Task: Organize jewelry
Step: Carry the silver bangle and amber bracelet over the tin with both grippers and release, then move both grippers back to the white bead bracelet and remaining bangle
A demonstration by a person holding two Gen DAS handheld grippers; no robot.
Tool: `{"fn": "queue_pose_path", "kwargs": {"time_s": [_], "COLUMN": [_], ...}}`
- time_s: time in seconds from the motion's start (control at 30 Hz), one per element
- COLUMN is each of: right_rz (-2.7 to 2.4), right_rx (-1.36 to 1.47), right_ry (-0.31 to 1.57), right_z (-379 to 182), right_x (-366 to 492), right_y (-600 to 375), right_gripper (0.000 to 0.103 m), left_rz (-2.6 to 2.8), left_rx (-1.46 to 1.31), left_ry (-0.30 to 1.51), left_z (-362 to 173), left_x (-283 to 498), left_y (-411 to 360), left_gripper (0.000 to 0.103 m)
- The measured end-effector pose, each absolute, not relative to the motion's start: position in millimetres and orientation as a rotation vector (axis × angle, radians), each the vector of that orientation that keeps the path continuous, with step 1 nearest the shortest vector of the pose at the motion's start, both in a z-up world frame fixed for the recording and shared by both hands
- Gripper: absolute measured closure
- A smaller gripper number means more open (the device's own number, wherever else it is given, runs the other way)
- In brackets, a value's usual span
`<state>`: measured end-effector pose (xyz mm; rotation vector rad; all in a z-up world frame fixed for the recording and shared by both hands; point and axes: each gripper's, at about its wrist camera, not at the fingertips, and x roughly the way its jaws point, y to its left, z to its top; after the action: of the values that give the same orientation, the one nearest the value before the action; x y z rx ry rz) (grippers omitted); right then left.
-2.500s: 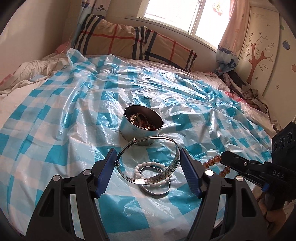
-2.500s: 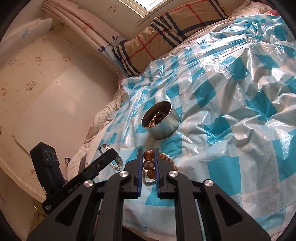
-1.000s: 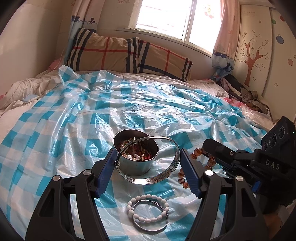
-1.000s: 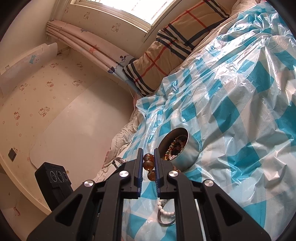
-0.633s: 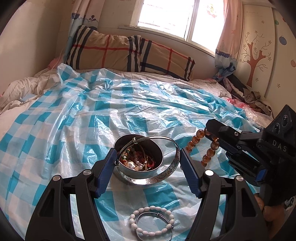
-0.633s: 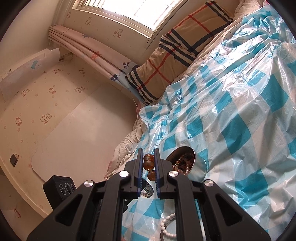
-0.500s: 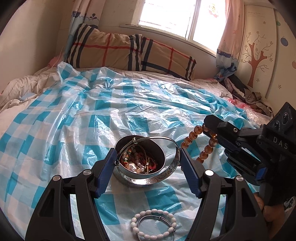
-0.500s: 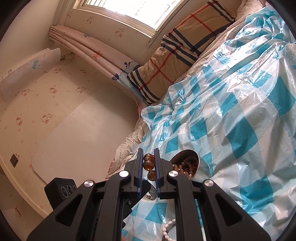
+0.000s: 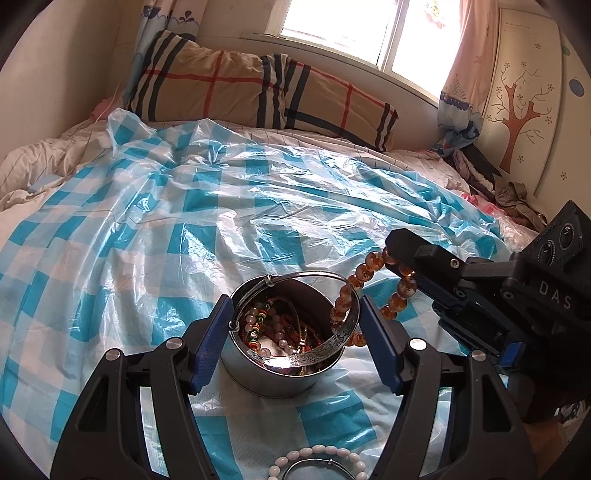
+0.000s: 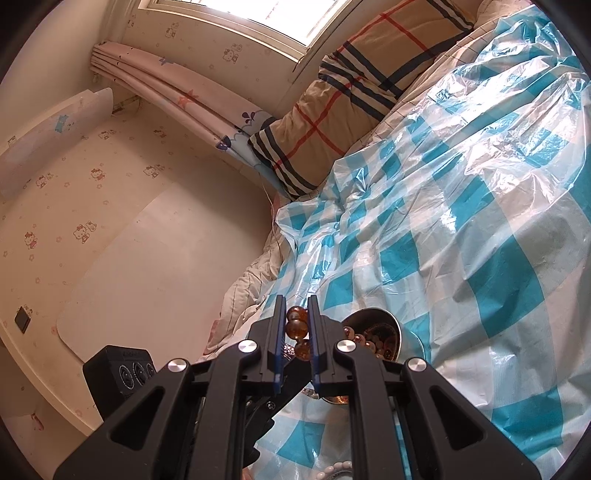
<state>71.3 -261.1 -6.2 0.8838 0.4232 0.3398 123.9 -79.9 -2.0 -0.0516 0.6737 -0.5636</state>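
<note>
A bed [image 9: 44,206] filled the room, spread with a blue-and-white checked plastic sheet [image 9: 207,221]. A plaid pillow [image 9: 258,92] lay at 12 o'clock under a bright window [image 9: 340,29], with curtains at both sides and a tree sticker [image 9: 517,110] on the wall at 2 o'clock.

On the sheet stood a round metal tin [image 9: 273,373], full of mixed beads and chains. The left tongs [image 9: 295,332] were clamped on a silver bangle [image 9: 325,350], held tilted over the tin's mouth, its lower edge inside the rim. The right tongs [image 10: 297,332], at 3 o'clock in the left view, were closed on a string of amber beads [image 9: 365,273] whose loop hung down at the tin's right rim. A white bead bracelet [image 9: 317,458] and a thin silver ring lay on the sheet at 6 o'clock.

A second earlier the bangle had hung nearer the front of the tin; it now sat over the opening. The amber beads had come from well right of the tin to its rim, and the white bracelet had slid toward the bottom edge of the left view.
</note>
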Motion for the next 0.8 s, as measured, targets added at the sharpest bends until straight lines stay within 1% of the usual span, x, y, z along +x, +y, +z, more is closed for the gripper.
{"fn": "queue_pose_path", "kwargs": {"time_s": [0.37, 0.4, 0.47, 0.63, 0.8], "right_rz": [0.324, 0.323, 0.324, 0.326, 0.335], "right_rx": [0.869, 0.867, 0.863, 0.857, 0.856], "right_ry": [0.458, 0.464, 0.476, 0.494, 0.516], "right_z": [-16.4, -17.4, -19.2, -20.9, -24.2], "right_x": [90.5, 92.3, 95.2, 99.3, 104.5], "right_y": [-262.6, -262.0, -260.4, -257.2, -251.5], "right_gripper": [0.091, 0.091, 0.091, 0.091, 0.091], "left_rz": [-0.585, -0.586, -0.579, -0.549, -0.478], "left_rx": [-0.051, -0.053, -0.059, -0.087, -0.177], "left_ry": [0.753, 0.758, 0.762, 0.733, 0.683], "left_z": [-17.6, -18.7, -19.5, -13.5, -3.7], "left_x": [148.3, 148.9, 149.8, 150.4, 151.4], "left_y": [-91.5, -91.3, -90.3, -78.8, -50.0], "left_gripper": [0.036, 0.035, 0.027, 0.025, 0.022]}}
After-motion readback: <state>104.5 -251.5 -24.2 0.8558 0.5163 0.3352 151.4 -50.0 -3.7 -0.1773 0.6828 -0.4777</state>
